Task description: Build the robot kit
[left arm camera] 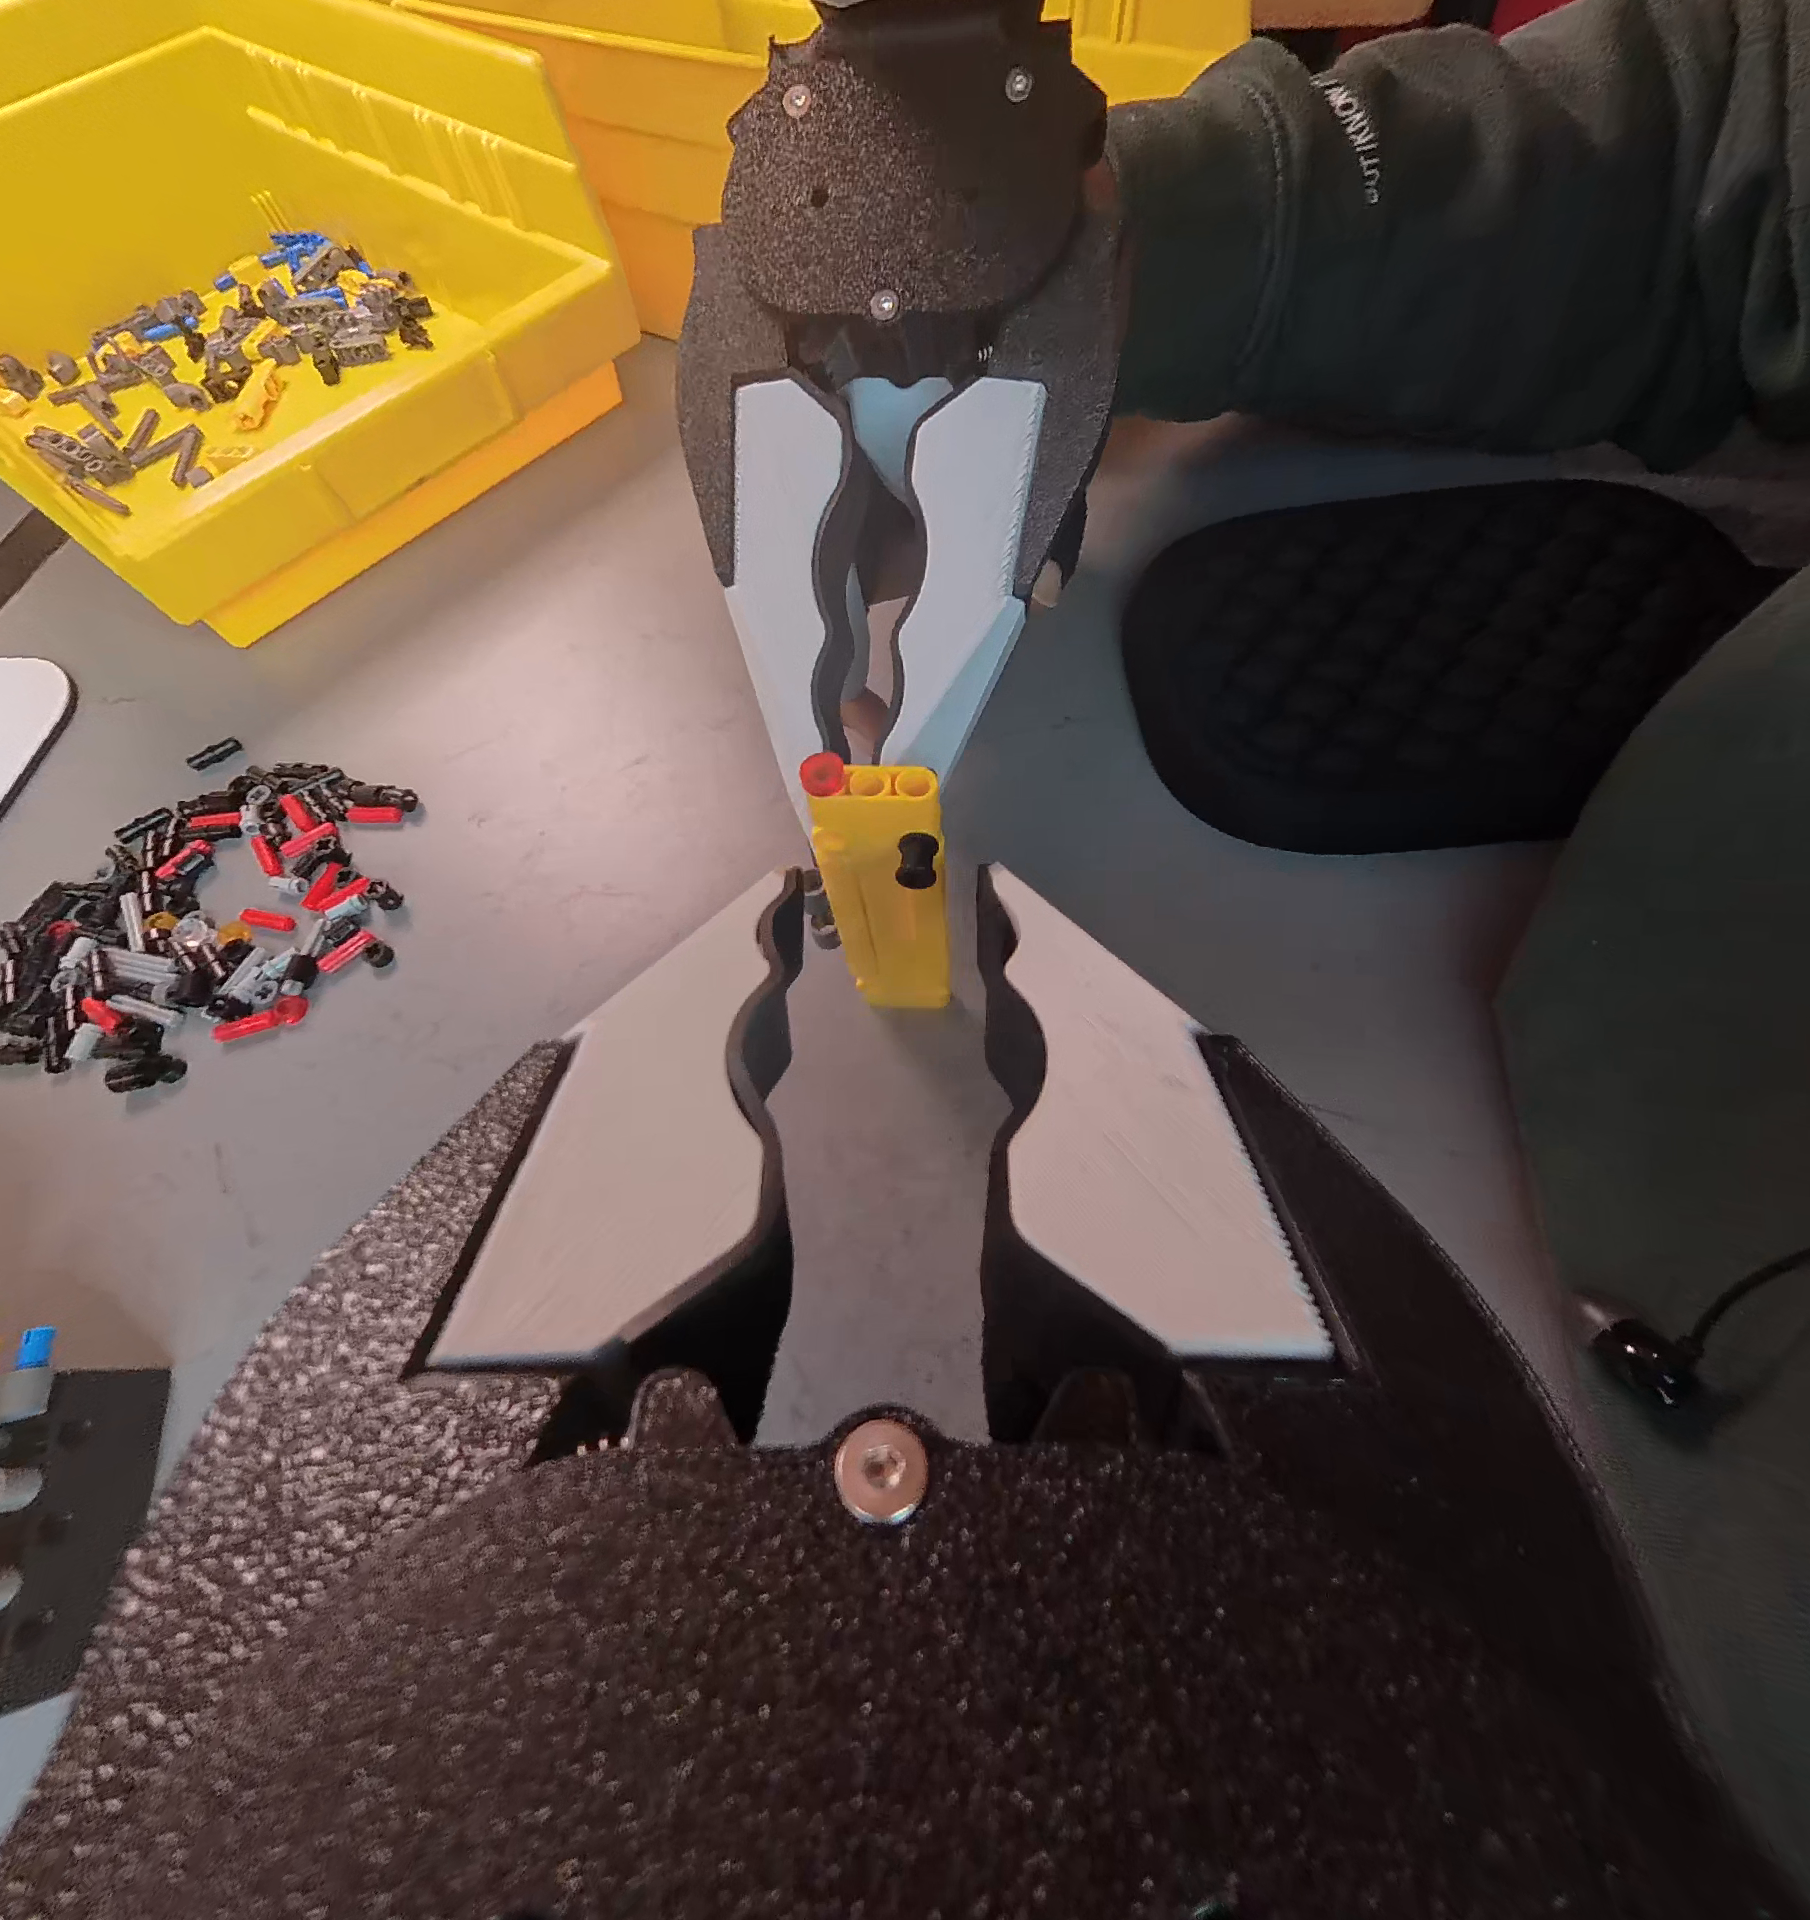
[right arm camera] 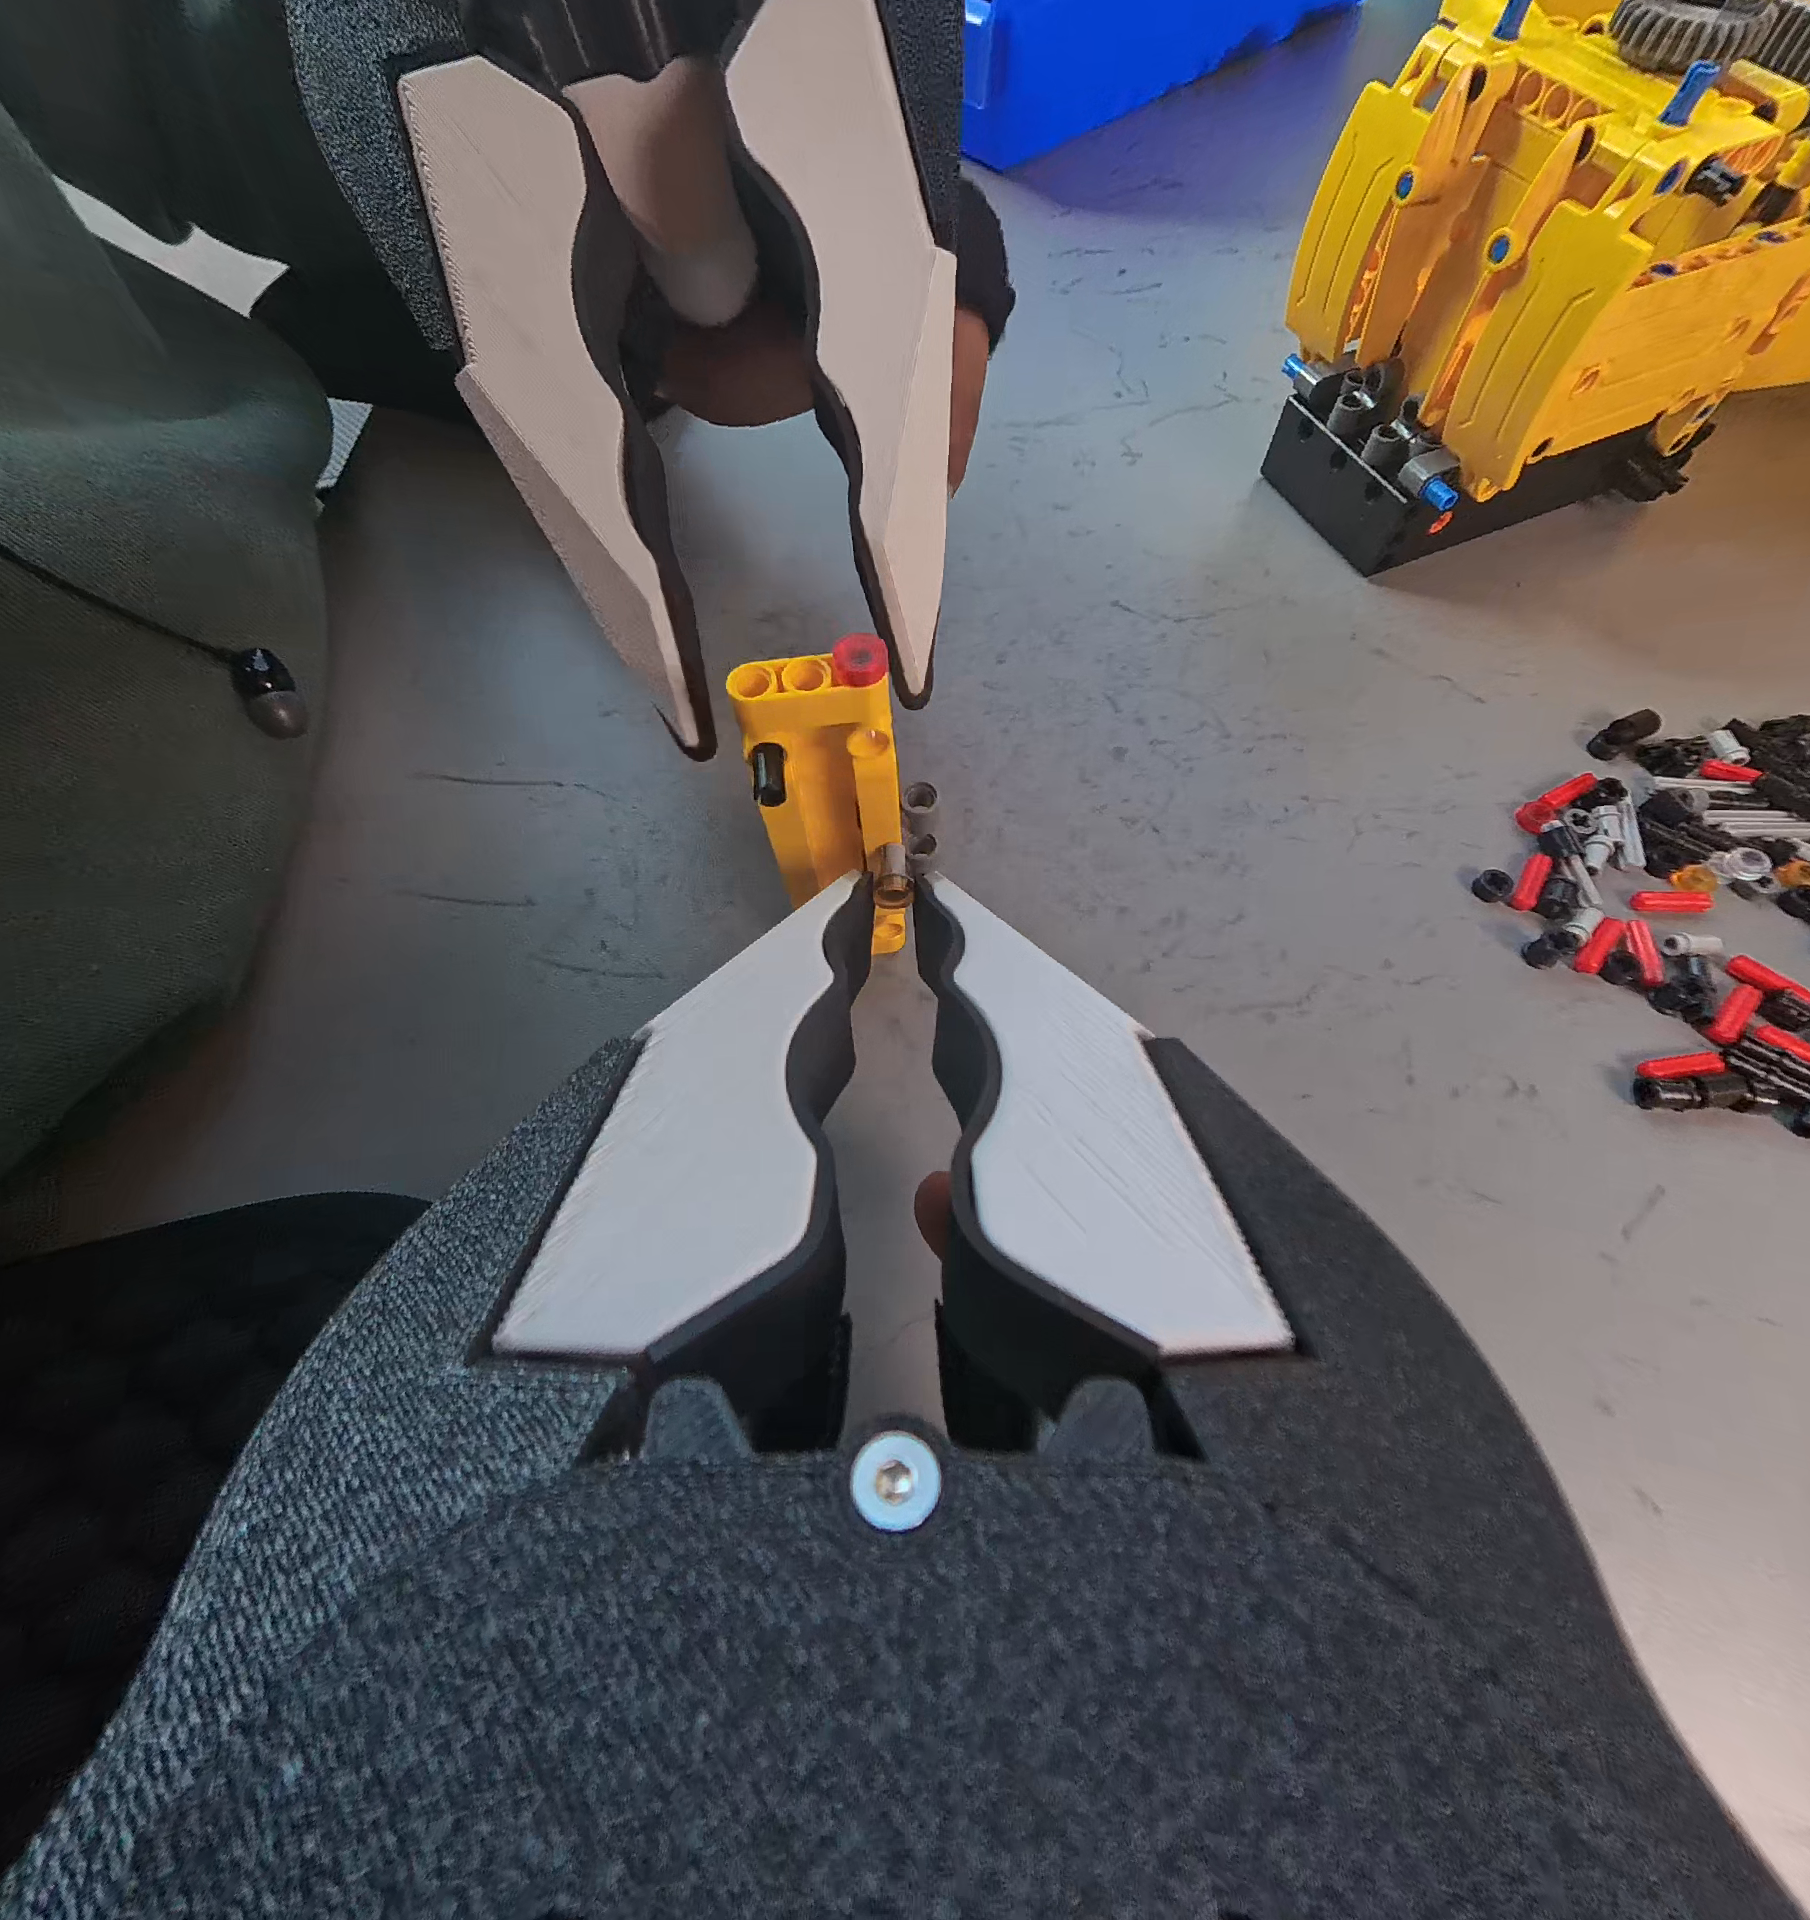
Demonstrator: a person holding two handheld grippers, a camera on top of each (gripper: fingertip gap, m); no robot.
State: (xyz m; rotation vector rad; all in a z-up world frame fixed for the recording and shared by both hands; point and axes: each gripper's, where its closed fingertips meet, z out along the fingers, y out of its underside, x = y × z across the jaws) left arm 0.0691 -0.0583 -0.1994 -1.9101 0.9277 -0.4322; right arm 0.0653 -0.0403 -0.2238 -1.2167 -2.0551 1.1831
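The left gripper [left arm camera: 880,914] stood with its jaws wide, one on each side of an upright yellow plastic building-toy beam [left arm camera: 888,894] that rested on end on the grey bench [left arm camera: 589,727], a red pin [left arm camera: 821,773] in its top and a black pin [left arm camera: 916,860] in its side; whether the jaws touched it I could not tell. This placing looked meant to steady the beam. The right gripper [right arm camera: 888,881] had narrow jaws pinching a small amber-tipped pin [right arm camera: 893,871] against the beam's side. A loose heap of black, red and grey connectors [left arm camera: 194,925] lay near, and a yellow plastic bin of parts [left arm camera: 257,312] farther off.
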